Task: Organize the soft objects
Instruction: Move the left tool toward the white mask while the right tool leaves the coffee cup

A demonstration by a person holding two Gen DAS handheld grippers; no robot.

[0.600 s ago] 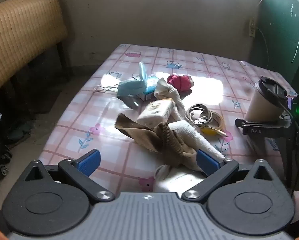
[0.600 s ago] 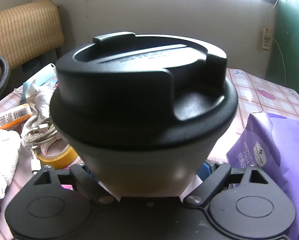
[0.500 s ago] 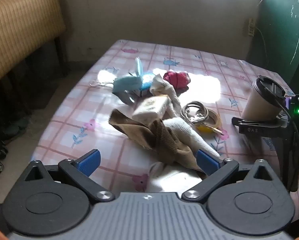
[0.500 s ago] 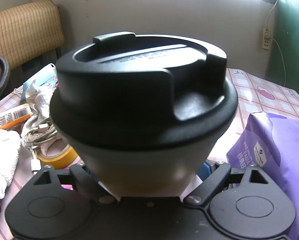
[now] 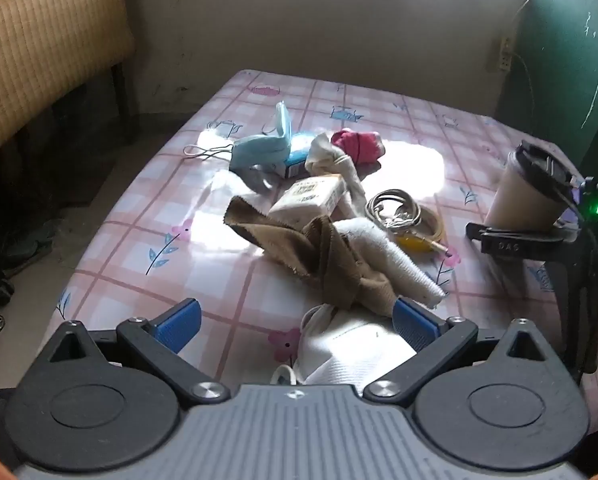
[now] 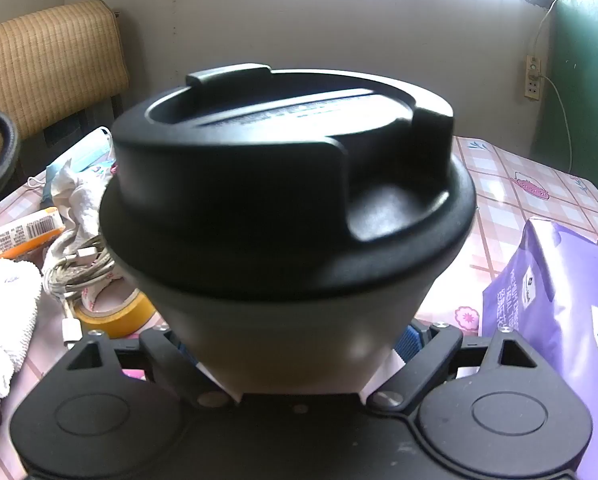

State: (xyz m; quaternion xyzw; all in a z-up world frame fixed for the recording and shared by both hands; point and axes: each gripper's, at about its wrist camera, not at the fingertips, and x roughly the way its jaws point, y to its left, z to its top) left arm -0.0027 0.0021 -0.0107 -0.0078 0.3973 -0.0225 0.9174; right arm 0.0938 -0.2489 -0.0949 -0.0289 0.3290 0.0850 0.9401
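A pile of soft things lies on the pink checked tablecloth (image 5: 227,280): a brown cloth (image 5: 319,256), a white towel (image 5: 395,260), a knotted white rag (image 5: 331,156), a red cloth (image 5: 359,144) and a blue face mask (image 5: 263,148). My left gripper (image 5: 295,320) hovers open over the near edge, above a white padded mask (image 5: 347,356). My right gripper (image 6: 295,340) stands wide open at the table's right. A paper cup with a black lid (image 6: 291,208) stands between its jaws and fills that view. The pads' contact with the cup is hidden.
A boxed soap (image 5: 311,196), a coiled cable (image 5: 395,212) and a yellow tape roll (image 6: 115,312) lie among the cloths. A purple tissue pack (image 6: 559,300) sits at the right. A woven bench (image 5: 39,48) stands left of the table, with floor below.
My left gripper has drawn back and up a little, so the pile sits slightly farther away. The right view and the cup are unchanged.
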